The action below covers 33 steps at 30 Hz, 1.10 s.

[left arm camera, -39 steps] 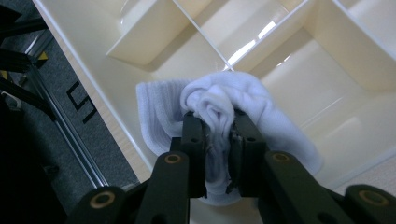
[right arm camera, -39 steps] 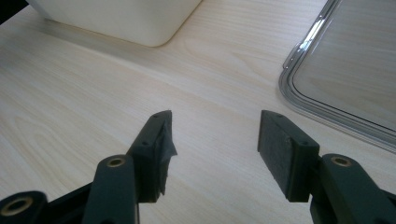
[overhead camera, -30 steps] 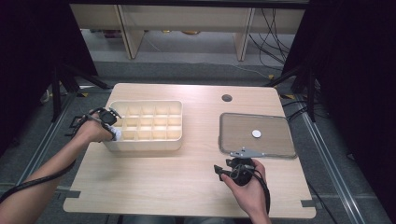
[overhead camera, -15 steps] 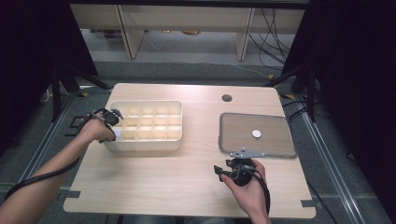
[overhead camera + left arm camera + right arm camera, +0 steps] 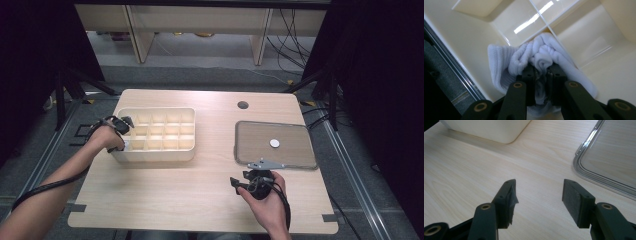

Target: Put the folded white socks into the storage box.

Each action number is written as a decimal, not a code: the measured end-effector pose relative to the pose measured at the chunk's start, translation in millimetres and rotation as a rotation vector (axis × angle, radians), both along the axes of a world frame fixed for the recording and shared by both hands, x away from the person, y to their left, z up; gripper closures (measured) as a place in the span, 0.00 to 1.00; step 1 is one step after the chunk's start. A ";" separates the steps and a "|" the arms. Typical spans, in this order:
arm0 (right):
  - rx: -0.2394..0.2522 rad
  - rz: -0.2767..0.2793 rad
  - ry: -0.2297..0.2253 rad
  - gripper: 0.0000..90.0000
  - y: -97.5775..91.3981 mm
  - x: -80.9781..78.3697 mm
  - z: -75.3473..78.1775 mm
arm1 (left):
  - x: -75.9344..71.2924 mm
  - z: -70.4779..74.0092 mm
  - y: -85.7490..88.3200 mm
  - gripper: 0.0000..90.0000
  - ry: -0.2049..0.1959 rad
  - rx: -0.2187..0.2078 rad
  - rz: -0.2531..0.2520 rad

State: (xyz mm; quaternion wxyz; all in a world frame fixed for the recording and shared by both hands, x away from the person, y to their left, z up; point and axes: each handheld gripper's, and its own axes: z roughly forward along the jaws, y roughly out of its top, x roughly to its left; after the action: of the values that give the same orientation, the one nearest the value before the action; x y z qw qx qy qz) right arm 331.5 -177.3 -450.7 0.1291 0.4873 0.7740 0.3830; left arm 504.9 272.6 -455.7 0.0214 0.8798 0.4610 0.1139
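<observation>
Thing in hand: a white knitted sock (image 5: 541, 58), bunched into a soft wad, at the left end of the cream compartment box (image 5: 165, 150), over a corner cell.
Left tongs (image 5: 121, 126): clenched on the sock, the fabric pinched between both pads.
Right tongs (image 5: 539, 200): released, jaws apart over the bare worktop (image 5: 165, 195), nothing between them.
Handling: I judge it light, limp and compressible; it will not slip, but loose folds may snag on a divider.
Where to hold: the thick middle of the wad, as now.
Materials: ribbed, fuzzy knit; glossy hard plastic box with thin dividers; pale wood-grain worktop; metal-rimmed tray (image 5: 240, 150) holding 1 small white disc (image 5: 274, 143).
</observation>
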 end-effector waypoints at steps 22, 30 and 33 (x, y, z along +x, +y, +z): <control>-0.005 0.007 -0.011 0.49 -1.7 1.6 1.6 | -11.2 36.2 20.1 0.68 -0.065 -0.238 0.047; 0.000 0.014 -0.005 0.49 -0.9 1.4 0.9 | -9.3 22.5 19.3 0.88 -0.002 -0.229 0.057; -0.011 0.007 -0.011 0.49 -1.9 1.1 1.0 | -8.5 20.6 20.0 0.92 0.003 -0.248 0.084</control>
State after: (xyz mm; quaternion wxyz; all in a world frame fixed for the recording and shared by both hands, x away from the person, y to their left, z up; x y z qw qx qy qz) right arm 332.6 -179.2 -449.6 0.1348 0.4816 0.7771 0.3821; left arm 496.4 292.6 -435.1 0.1244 0.8506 0.5078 0.0556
